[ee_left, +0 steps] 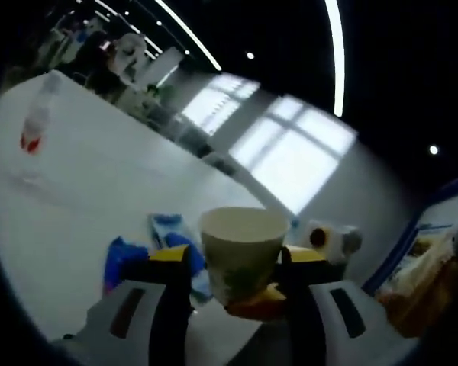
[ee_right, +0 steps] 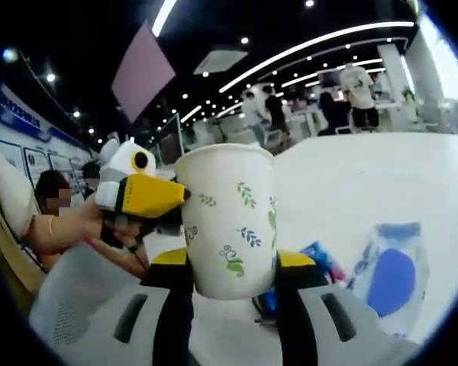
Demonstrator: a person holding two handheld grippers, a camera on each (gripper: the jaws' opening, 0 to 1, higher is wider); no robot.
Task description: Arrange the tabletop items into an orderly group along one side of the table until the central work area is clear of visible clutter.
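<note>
Left gripper view and right gripper view: cup lifted, packets waiting

Left gripper view has a paper cup [ee_left: 243,248] upright between the jaws of the left gripper [ee_left: 235,258], raised above the white table [ee_left: 84,191]. The jaws flank the cup closely, but the picture is too blurred to tell whether they press it. Something yellow-orange sits just under the cup's base; what it is cannot be made out. Beyond the cup, blue packets [ee_left: 164,240] lie on the table, and a bottle [ee_left: 37,114] with a red label stands well apart near the far edge.

Right gripper view shows a leaf-printed cup between the jaws of the right gripper [ee_right: 229,263], which is closed on its lower half and holds it upright off the table. The left gripper comes in from the left, held by a hand [ee_right: 118,229], with its yellow tip touching the cup's upper side. Both grippers look to be on one cup, though that is not certain. Blue packets lie on the table just beside and behind the jaws.

The step in hand appears to be carrying the cup toward the grouping side, possibly while passing it between grippers. The next move calls for one gripper to hold firmly without crushing the thin wall, the other to let go cleanly, and the cup to be set down upright at the table's edge. The packets and bottle have yet to be gathered.
</note>
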